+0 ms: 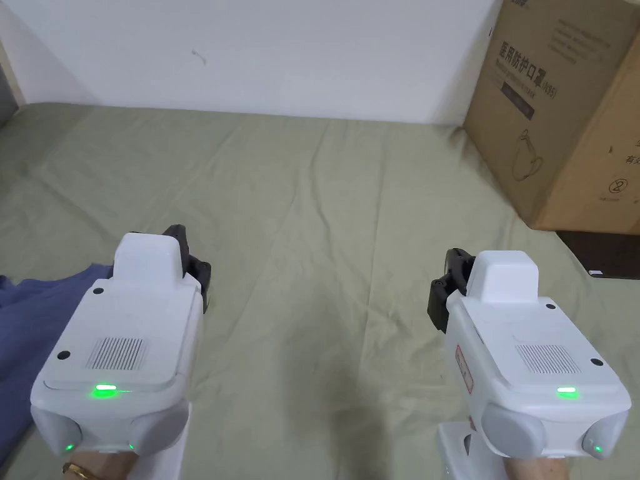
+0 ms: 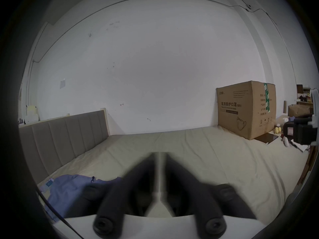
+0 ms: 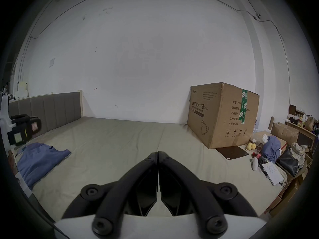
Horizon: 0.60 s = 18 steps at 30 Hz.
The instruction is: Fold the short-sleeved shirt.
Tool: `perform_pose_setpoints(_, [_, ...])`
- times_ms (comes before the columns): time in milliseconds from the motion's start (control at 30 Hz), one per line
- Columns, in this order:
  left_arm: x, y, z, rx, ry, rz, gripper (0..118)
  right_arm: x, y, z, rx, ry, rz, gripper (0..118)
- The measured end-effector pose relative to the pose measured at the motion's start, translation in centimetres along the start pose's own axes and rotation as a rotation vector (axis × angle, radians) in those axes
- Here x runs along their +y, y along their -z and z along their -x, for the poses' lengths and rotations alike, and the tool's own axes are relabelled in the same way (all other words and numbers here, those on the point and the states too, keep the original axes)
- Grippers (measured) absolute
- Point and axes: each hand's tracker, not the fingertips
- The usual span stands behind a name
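- The blue short-sleeved shirt (image 3: pixel 40 161) lies crumpled at the left edge of the bed (image 1: pixel 325 206), well to the left of the open middle of the green sheet; no fold has been started, by the look of it.
- The left tongs (image 2: pixel 159 158) hang above the sheet just beside the shirt, holding nothing. Its jaws stand nearly together with a thin slit between them, though the picture is blurred.
- The right tongs (image 3: pixel 158 154) are clenched, jaws touching, and empty. They hover over bare sheet, well apart from the shirt.
- Risk: the shirt sits at the bed's edge, so a careless tug could drag it off the side.
- Risk: clenched jaws must open before a grasp. If they go down as they are, they would likely only push the cloth into a tighter bunch.
- Risk: a pinch on the bunched cloth may catch several layers, or the sheet under it, so the shirt would not spread flat.
- Risk: a dark cable (image 2: pixel 51 210) runs beside the shirt in the left gripper view and could snag.
- The large cardboard box (image 3: pixel 222 115) stands shut and taped at the bed's far right corner; what is inside cannot be seen.
- Past the bed's right side, smaller cartons (image 3: pixel 284 132) sit among loose items, their contents too small to tell.
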Motion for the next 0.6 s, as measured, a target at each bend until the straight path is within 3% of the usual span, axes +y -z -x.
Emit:
perform_pose_setpoints(267, [0.46,-0.69,-0.18,-0.018,-0.024,0.01,0,-0.04,0.03,-0.04,0.029,0.046,0.027,0])
perform_pose_setpoints(600, [0.58,-0.67,-0.13,-0.023,-0.02,0.007,0,-0.29,-0.12,-0.23,0.045,0.049,0.036,0])
